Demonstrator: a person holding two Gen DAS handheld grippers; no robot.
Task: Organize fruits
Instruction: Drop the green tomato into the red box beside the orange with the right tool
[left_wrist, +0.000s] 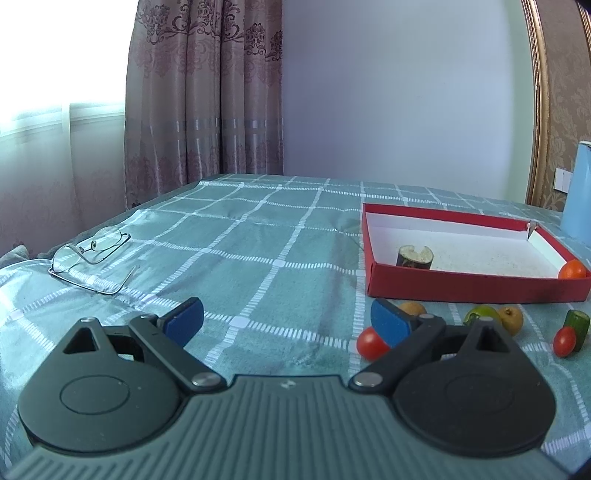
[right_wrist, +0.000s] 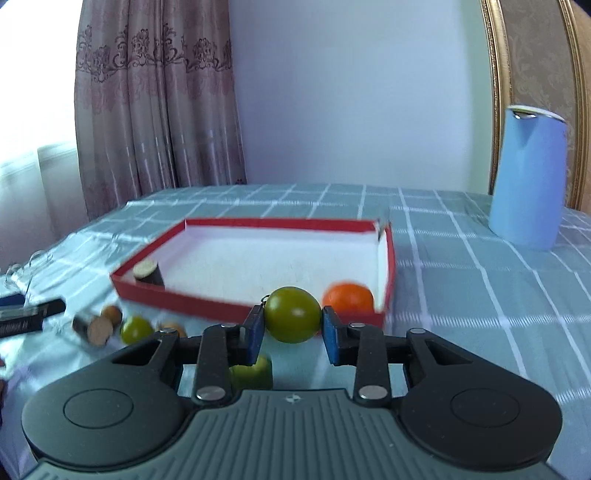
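Your right gripper (right_wrist: 293, 334) clamps green tomato (right_wrist: 293, 315), short of red box (right_wrist: 236, 314); early release drops it on cloth. Left gripper (left_wrist: 287, 320) wide, empty.

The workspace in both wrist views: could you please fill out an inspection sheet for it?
Surface: teal checked cloth.
Job's things: red box holding an orange fruit and a dark cut piece; red tomatoes, brown fruits and green pieces lie loose in front.
Clutter: glasses; blue jug.
Grippers: left gripper open, empty; right gripper shut on green tomato.
Cables: nothing seen.
Surroundings: curtain, white wall.
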